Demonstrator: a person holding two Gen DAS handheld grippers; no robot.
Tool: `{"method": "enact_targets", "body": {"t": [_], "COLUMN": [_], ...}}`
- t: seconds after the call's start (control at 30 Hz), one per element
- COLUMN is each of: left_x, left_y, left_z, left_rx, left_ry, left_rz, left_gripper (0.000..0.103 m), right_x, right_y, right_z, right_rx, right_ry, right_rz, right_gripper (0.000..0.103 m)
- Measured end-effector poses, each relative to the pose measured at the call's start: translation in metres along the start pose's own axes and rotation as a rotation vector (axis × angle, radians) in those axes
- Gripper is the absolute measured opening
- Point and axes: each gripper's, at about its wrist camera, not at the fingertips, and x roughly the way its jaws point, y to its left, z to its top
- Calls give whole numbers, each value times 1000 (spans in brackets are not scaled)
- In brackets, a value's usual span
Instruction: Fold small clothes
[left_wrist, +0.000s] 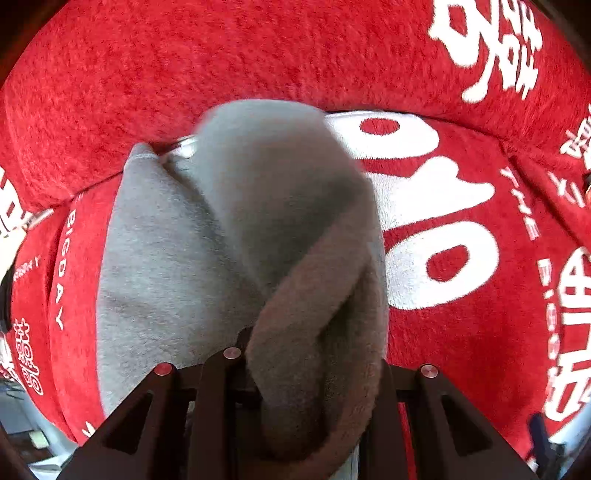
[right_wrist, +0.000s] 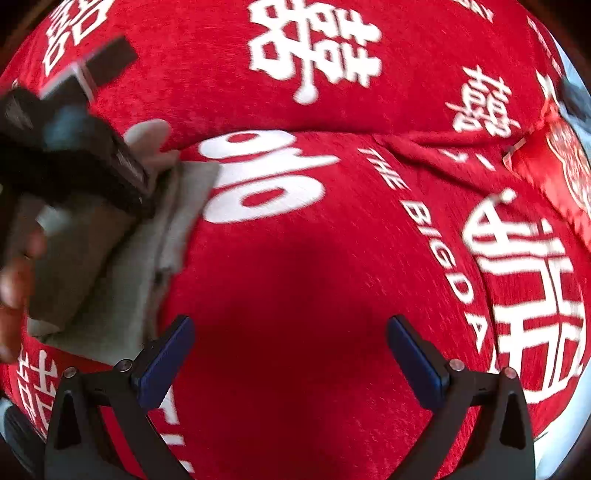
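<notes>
A small grey fleece garment (left_wrist: 229, 221) lies partly folded on the red cover. One thick fold of it rises into my left gripper (left_wrist: 306, 373), which is shut on it; the cloth hides the fingertips. In the right wrist view the same grey garment (right_wrist: 122, 280) lies at the left, with the black body of the left gripper (right_wrist: 74, 158) and a person's hand (right_wrist: 11, 288) over it. My right gripper (right_wrist: 291, 332) hangs open above bare red cloth to the right of the garment. Its blue pads (right_wrist: 173, 354) stand wide apart with nothing between them.
A red plush cover (right_wrist: 332, 258) with white characters and the words "THE BIG DAY" spreads over the whole surface. It rises into a padded back (left_wrist: 221, 55) behind a crease. A wrinkled fold of red cloth (right_wrist: 461, 162) lies at the far right.
</notes>
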Motion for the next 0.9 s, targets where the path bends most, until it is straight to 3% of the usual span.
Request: {"method": "enact_targets", "body": {"t": [0.07, 0.1, 0.13, 0.17, 0.27, 0.33, 0.4, 0.47, 0.57, 0.6, 0.7, 0.8, 0.9], "left_x": [-3, -4, -7, -10, -37, -63, -89, -103, -103, -95, -72, -58, -56], "left_y": [-7, -8, -7, -6, 8, 24, 49, 78, 119, 136, 166, 164, 144], "left_z": [-3, -3, -3, -2, -5, -12, -26, -45, -71, -85, -112, -148, -170], "left_rx": [39, 47, 59, 60, 25, 28, 19, 14, -10, -30, -70, -33, 75], "left_ry": [-35, -31, -17, -6, -28, -50, -108, -170, -236, -236, -201, -214, -251], "left_rz": [23, 21, -22, -58, -177, -297, -376, -348, -199, -156, -143, -158, -96], "left_gripper": [34, 47, 68, 77, 80, 80, 80, 80, 80, 80, 80, 80, 80], "right_x": [1, 2, 3, 3, -3, -11, -19, -25, -31, -33, -37, -36, -31], "right_y": [-8, -12, -13, -14, -12, -8, -5, -3, 5, 9, 32, 57, 68], "right_z": [-4, -7, -8, -8, -10, -10, -9, -9, -6, -4, 0, 5, 14], "right_rx": [15, 22, 27, 30, 25, 14, 7, 11, 37, 43, 32, 19, 60], "right_ry": [1, 2, 4, 8, -5, -23, -39, -49, -45, -44, -41, -28, 0], "right_rz": [5, 8, 11, 15, 28, 44, 72, 109, 215, 245, 336, 390, 412], "right_gripper": [103, 103, 103, 103, 103, 103, 103, 103, 103, 103, 103, 103, 103]}}
